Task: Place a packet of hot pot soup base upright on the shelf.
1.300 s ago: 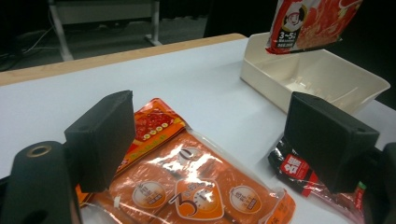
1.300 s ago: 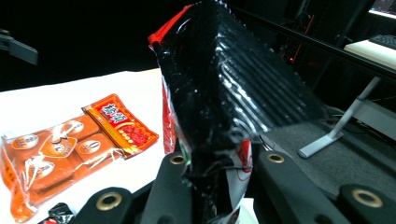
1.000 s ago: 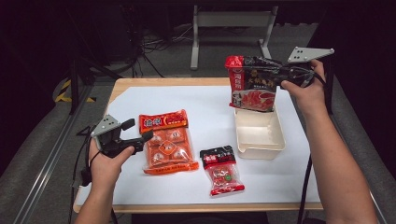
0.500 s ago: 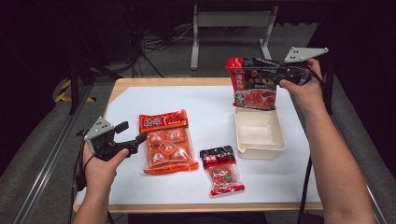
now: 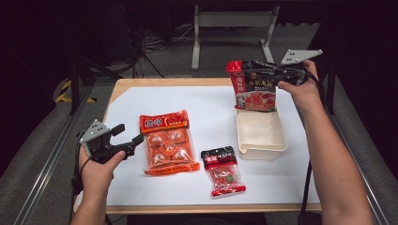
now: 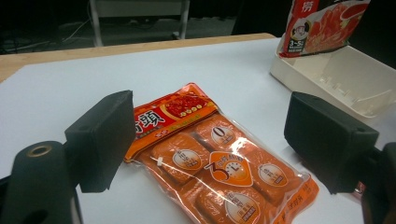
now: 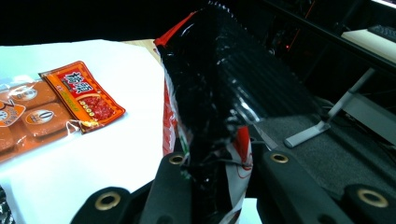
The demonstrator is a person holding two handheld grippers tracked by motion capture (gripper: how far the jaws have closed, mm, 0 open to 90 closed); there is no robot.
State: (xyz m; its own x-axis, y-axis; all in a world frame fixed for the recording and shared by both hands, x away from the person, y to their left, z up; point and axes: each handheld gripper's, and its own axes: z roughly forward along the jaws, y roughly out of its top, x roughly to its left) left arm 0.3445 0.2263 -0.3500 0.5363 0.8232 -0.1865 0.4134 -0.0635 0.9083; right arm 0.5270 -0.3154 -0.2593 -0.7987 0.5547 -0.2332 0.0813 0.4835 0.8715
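One soft, crinkly hotpot pouch [image 5: 256, 86] hangs from my right fingers [image 5: 277, 75], pinched at its slick top edge above the cream tray [image 5: 261, 136]; my left fingers [image 6: 224, 140] gape wide.

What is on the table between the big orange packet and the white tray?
Just bare white table cover. In the high view, nothing lies between the orange packet and the white tray; the small red packet sits nearer the front edge.
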